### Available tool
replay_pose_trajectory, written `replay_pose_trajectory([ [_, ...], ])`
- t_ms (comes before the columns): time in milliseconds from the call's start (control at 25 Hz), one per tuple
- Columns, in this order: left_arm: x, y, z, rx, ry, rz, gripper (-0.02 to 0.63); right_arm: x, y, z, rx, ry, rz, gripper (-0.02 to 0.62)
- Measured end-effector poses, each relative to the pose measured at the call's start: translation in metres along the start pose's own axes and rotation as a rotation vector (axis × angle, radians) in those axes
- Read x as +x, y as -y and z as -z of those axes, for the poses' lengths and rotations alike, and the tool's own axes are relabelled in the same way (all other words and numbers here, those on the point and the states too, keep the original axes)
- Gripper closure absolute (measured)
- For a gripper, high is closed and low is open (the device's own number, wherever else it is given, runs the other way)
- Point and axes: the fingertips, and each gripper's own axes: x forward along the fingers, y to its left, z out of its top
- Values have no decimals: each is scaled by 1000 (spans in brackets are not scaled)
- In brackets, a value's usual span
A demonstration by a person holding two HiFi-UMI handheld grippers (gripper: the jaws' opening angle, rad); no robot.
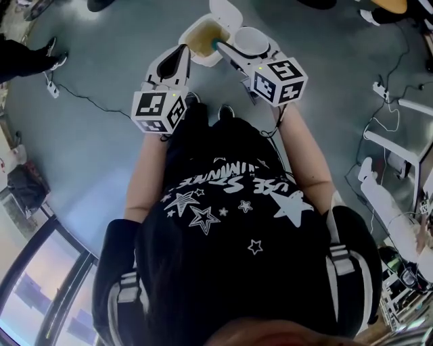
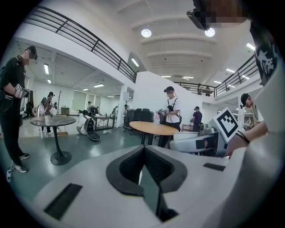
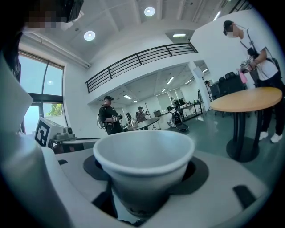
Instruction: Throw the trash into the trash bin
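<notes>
The white paper cup (image 3: 143,153) is pinched upright, rim up, between the jaws of the right gripper (image 1: 238,48). In the head view it is held just to the right of the open mouth of the off-white plastic trash bin (image 1: 188,32). The bin stands on the blue-grey floor (image 1: 95,61) ahead of and below both grippers, with its flap lid (image 1: 226,12) tipped back on the far side. The left gripper (image 1: 180,59) is held beside the right one, its jaws pressed together on nothing and its tips near the bin's near-left edge. The step in hand is judged to be the carry over the opening, with the drop not yet made. For this to be done well, the cup should be brought leftward from the right gripper's present line until it is wholly over the yellowish lining (image 1: 203,39) inside the bin, not over the rim. It should then be lowered close to the mouth before the jaws are spread, since so light a cup could glance off an edge or off the raised lid. The jaws should be spread fully in one go so that the cup is not dragged aside by one pad. The left gripper should be kept clear of the opening, and contact with the lid avoided so that it is not knocked shut.
</notes>
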Motion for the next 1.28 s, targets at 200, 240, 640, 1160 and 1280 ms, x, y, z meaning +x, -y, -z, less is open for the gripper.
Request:
replay_pose_trajectory([
  [200,23,-3,-4,9,-11,22,595,9,12,-3,-3,-10,5,256],
  [240,26,-3,-5,13,-10,28,595,10,14,-3,-1,-12,8,256],
  [640,59,-53,-4,-13,-30,73,595,65,27,-11,21,-27,60,256],
  [1160,129,-141,12,-25,-87,149,595,163,61,-14,63,-39,153,256],
  [1280,143,-153,28,-36,-109,160,595,178,72,-1,69,-58,173,256],
])
